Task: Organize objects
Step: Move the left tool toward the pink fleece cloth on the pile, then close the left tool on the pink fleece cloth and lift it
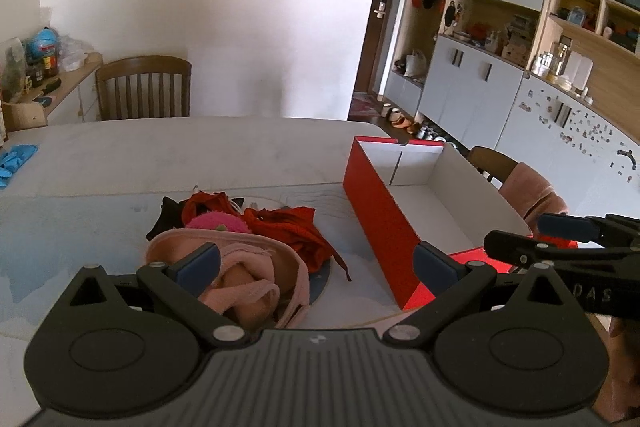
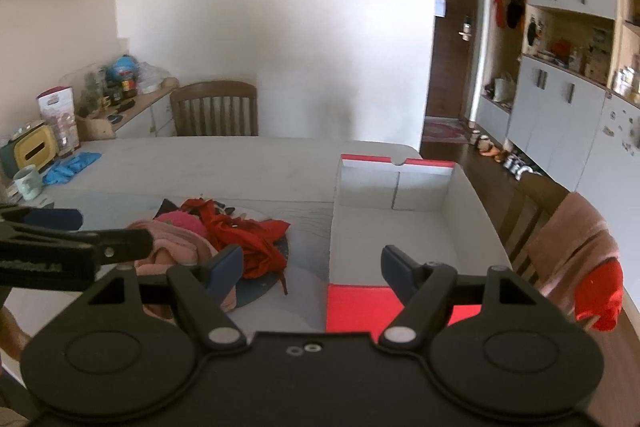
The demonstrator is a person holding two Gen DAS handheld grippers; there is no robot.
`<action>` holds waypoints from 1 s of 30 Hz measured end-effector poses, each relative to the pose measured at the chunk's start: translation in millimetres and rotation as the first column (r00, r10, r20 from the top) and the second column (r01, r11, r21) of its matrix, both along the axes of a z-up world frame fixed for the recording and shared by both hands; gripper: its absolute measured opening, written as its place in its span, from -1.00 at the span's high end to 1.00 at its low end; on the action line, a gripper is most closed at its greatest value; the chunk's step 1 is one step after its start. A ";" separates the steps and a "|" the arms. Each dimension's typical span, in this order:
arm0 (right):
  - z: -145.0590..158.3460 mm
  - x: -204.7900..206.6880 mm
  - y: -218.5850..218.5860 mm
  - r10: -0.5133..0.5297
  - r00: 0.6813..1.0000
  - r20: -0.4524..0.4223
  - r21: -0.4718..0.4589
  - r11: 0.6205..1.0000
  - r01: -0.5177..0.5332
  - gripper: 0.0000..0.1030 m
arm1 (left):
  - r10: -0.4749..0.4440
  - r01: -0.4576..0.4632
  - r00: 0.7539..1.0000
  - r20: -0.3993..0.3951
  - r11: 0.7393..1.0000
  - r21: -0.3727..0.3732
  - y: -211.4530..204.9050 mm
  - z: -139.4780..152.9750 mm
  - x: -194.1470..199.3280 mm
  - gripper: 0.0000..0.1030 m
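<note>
A heap of small garments lies on the table: a pale pink piece [image 1: 244, 275], a bright pink fuzzy piece [image 1: 218, 222], red cloth [image 1: 292, 227] and a black piece [image 1: 168, 219]. The heap also shows in the right wrist view [image 2: 240, 239]. A red box with a white inside [image 1: 400, 195] stands open to the right of it [image 2: 392, 227]. My left gripper [image 1: 316, 265] is open and empty, above the heap's near edge. My right gripper [image 2: 312, 267] is open and empty, over the box's near left corner. Each gripper shows at the edge of the other's view.
The grey table [image 1: 180, 155] carries blue gloves [image 1: 16, 159] at its far left and a mug [image 2: 28, 183]. A wooden chair [image 1: 144, 87] stands behind the table. Another chair with a pink cloth and red cloth [image 2: 580, 251] stands at the right. Cabinets [image 1: 500, 67] line the right wall.
</note>
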State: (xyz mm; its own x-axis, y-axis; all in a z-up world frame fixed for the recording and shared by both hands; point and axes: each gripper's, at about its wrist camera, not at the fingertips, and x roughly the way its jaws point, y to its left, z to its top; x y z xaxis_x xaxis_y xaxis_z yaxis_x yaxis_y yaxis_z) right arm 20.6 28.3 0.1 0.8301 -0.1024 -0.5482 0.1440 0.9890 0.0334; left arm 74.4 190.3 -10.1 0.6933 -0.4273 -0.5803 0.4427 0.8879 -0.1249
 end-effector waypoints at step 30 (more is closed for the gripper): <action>-49.0 86.9 -169.5 -0.176 0.971 -0.163 -0.055 0.984 0.169 -0.46 | 0.200 -0.171 0.973 -0.117 0.961 0.217 -22.9 -86.1 76.1 -1.00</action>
State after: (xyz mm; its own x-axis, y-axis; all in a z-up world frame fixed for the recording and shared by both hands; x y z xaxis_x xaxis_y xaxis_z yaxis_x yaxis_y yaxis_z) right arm 107.6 -141.2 -49.0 0.6955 -0.2611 -0.6694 0.3131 0.9487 -0.0447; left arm 150.6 167.3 -96.2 0.6575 -0.1611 -0.7361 0.2591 0.9656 0.0201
